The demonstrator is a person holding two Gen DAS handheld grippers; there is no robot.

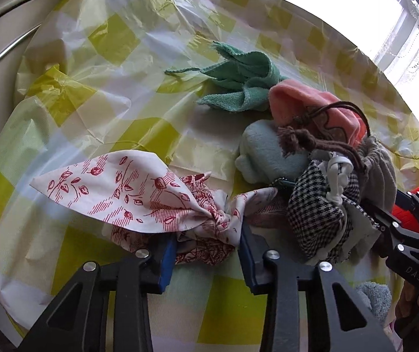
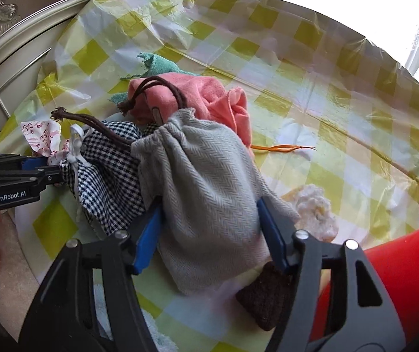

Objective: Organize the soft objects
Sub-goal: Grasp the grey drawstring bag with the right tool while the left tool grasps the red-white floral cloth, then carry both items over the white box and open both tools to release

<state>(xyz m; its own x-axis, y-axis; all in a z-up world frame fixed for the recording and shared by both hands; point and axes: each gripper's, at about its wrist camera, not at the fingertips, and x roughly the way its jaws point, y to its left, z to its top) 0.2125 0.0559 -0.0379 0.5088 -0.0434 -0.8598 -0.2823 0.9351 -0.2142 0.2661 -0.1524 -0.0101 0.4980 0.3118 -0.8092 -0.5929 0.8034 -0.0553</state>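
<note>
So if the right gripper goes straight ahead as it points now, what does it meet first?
The grey drawstring pouch: it already sits between the fingers of the right gripper. Behind it lies the pink cloth, though depth there is hard to judge.

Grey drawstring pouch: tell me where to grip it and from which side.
Grip the grey drawstring pouch across its full lower body, coming from the near side, where the right gripper already straddles it. The gathered neck lies far off, against the pink cloth and checked pouch.
</note>
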